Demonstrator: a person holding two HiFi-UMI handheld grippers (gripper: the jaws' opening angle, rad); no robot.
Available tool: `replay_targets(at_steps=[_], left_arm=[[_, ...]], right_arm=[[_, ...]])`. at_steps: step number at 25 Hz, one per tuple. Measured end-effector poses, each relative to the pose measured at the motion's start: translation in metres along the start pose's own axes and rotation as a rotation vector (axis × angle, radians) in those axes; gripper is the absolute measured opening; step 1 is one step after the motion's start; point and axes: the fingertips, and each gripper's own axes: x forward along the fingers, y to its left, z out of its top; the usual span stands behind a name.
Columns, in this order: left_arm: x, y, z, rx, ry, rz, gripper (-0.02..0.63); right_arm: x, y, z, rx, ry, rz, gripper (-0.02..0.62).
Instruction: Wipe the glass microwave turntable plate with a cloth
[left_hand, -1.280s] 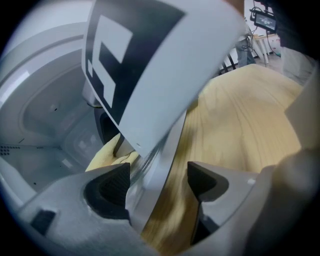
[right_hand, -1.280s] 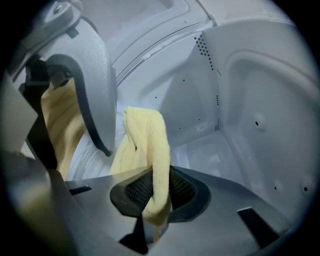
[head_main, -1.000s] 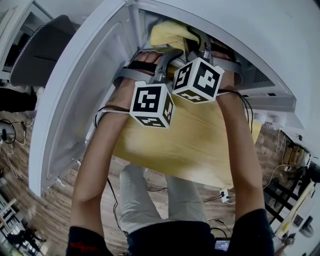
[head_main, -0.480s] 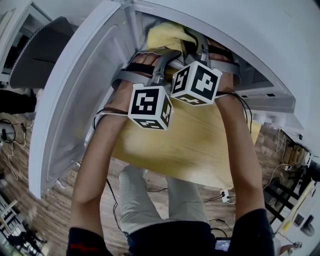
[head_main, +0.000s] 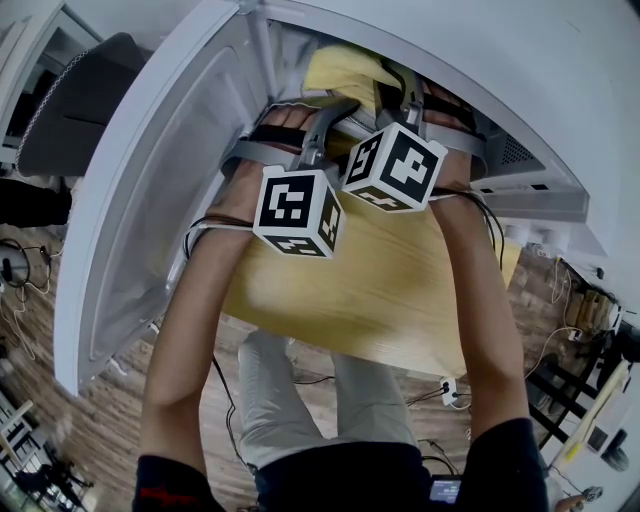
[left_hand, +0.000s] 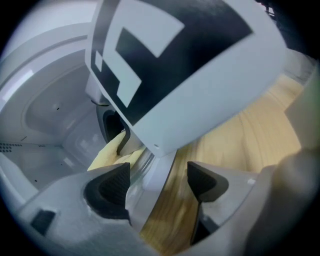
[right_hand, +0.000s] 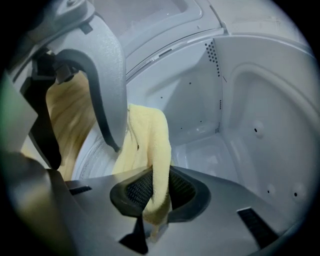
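Both grippers reach into the open microwave (head_main: 540, 110), whose door (head_main: 150, 190) swings out to the left. The right gripper (right_hand: 152, 192) has its jaws pressed together on a fold of the yellow cloth (right_hand: 147, 135), which hangs from them down onto the plate (right_hand: 93, 153). The plate lies on the cavity floor, at the left of the cloth in the right gripper view, and its ribbed glass shows there. The left gripper (left_hand: 156, 182) is just left of the right one, its jaws spread and pinching nothing. Between them show the microwave's white front edge and the wooden table (head_main: 380, 280) on the near side. The plate's clear rim and a bit of cloth show just beyond the left jaw.
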Motion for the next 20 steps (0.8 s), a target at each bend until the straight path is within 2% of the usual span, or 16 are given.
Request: replay_targets(at_steps=[4, 12, 20], left_arm=[[0.001, 0.0, 0.0, -0.003, -0.001, 0.003, 0.359], [0.001, 0.001, 0.0, -0.005, -0.002, 0.008, 0.358], [0.001, 0.001, 0.001, -0.007, -0.004, 0.013, 0.357]], right_arm=[[-0.003, 0.0, -0.011, 0.01, 0.078, 0.014, 0.063], [-0.01, 0.002, -0.02, 0.01, 0.156, 0.03, 0.063], [-0.021, 0.008, -0.025, 0.023, 0.187, 0.043, 0.063]])
